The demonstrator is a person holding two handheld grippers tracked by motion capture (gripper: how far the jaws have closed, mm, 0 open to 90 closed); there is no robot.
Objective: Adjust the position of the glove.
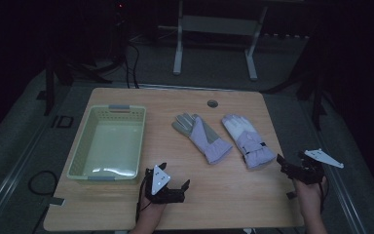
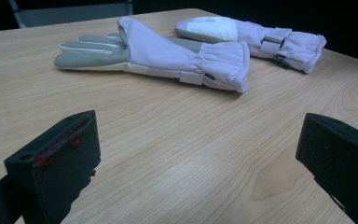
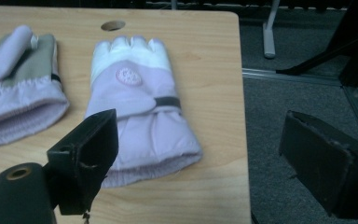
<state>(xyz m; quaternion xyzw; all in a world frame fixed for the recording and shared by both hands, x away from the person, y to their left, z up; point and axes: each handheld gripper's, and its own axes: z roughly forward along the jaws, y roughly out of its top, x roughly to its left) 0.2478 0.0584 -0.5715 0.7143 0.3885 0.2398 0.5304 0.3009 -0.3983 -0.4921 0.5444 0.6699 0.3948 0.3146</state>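
We see two lilac gloves, the left glove (image 1: 202,138) and right glove (image 1: 246,140), flat at mid-table beside a green basket (image 1: 108,142); our left gripper (image 1: 171,181) and right gripper (image 1: 292,163) stand wide open, holding nothing, near the cuffs

High view looks down; both gripper views sit low, probably close, sharing the gloves (image 1: 219,138).
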